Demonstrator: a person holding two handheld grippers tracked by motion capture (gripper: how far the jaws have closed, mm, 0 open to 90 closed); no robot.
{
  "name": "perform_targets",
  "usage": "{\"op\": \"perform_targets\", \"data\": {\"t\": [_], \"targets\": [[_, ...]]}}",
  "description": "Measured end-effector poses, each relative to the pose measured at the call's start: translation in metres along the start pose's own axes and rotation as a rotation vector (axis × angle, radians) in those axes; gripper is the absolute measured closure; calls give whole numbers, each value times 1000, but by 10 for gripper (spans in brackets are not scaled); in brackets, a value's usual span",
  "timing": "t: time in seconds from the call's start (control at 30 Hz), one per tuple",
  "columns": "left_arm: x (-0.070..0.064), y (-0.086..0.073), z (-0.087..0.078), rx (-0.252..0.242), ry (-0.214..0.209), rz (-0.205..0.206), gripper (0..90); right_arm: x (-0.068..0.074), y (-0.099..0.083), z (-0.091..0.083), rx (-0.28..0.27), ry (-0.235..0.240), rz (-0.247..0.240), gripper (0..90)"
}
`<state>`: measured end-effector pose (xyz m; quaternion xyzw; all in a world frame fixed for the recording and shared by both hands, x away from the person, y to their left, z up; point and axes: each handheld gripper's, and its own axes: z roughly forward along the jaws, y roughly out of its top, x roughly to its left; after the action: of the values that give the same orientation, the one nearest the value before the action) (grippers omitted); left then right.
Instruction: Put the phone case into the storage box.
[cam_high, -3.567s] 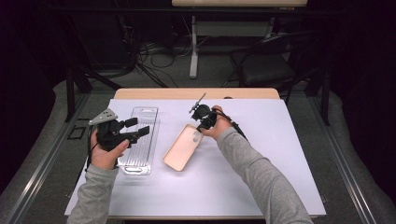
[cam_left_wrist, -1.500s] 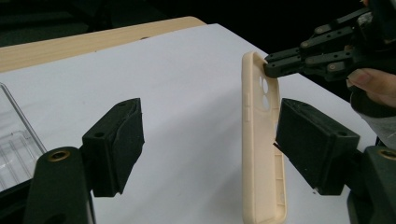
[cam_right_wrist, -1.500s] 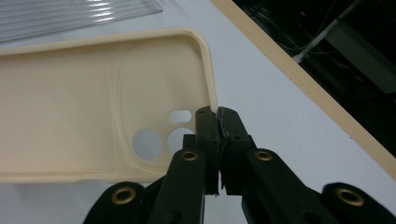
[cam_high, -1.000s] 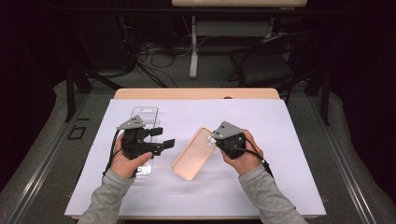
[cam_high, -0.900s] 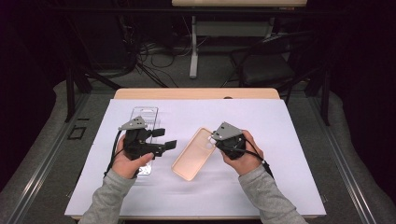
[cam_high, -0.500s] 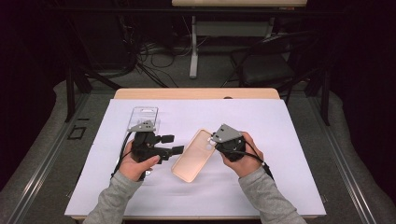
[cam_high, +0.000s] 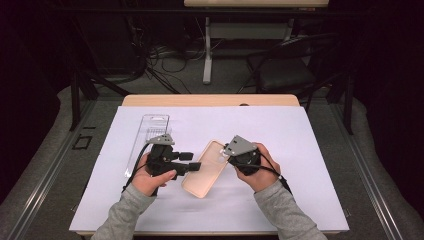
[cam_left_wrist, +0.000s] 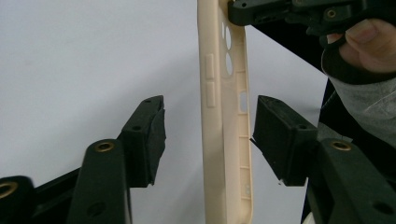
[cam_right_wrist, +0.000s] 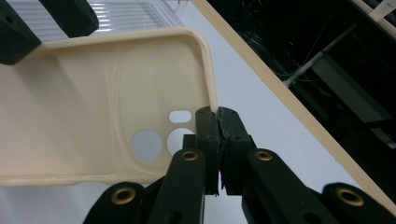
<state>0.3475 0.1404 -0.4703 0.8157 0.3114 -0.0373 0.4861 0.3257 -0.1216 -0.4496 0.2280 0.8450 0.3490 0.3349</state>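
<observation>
Gripping: right tongs (cam_right_wrist: 217, 122) were pinched tight on the rim of the phone case (cam_high: 204, 168), at the corner beside the camera cutouts; jaws closed with just the case wall between them.
Left tongs: left tongs (cam_left_wrist: 208, 135) stood wide apart, one jaw either side of the case's long edge, neither pad touching, nothing held.
Case location: cream case sat mid-bench on the white sheet (cam_high: 300, 150), between the two hands, camera end lifted by the right tongs; whether the far end rested on the sheet could not be told.
Long axis: in the high view it ran from about 1 o'clock (camera end, at the right tongs) to 7 o'clock (free end, toward the person).
Key relation: in the left gripper view the case wall stood edge-on between the jaws, nearer the right-side pad, side buttons facing the left-side pad. From the left tongs the case lay at 3 o'clock, just beside them.
Nearer hand: both close; right already had it, left was lined up mid-length.
Next move, my read: close left on the long edge; centre first so the pads land evenly.
Other: clear plastic tray (cam_high: 149, 137) lay at 11 o'clock from the left hand, untouched.
</observation>
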Motion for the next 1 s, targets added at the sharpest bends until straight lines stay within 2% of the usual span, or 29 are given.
{"op": "perform_targets", "data": {"t": [0.17, 0.4, 1.0], "targets": [[1, -1, 2, 37, -1, -19, 487, 2, 1, -1, -5, -1, -5, 887], [5, -3, 4, 57, -51, -75, 553, 3, 2, -2, -9, 5, -8, 887], [6, -5, 9, 103, -93, -116, 702, 8, 4, -2, -13, 17, -27, 887]]}}
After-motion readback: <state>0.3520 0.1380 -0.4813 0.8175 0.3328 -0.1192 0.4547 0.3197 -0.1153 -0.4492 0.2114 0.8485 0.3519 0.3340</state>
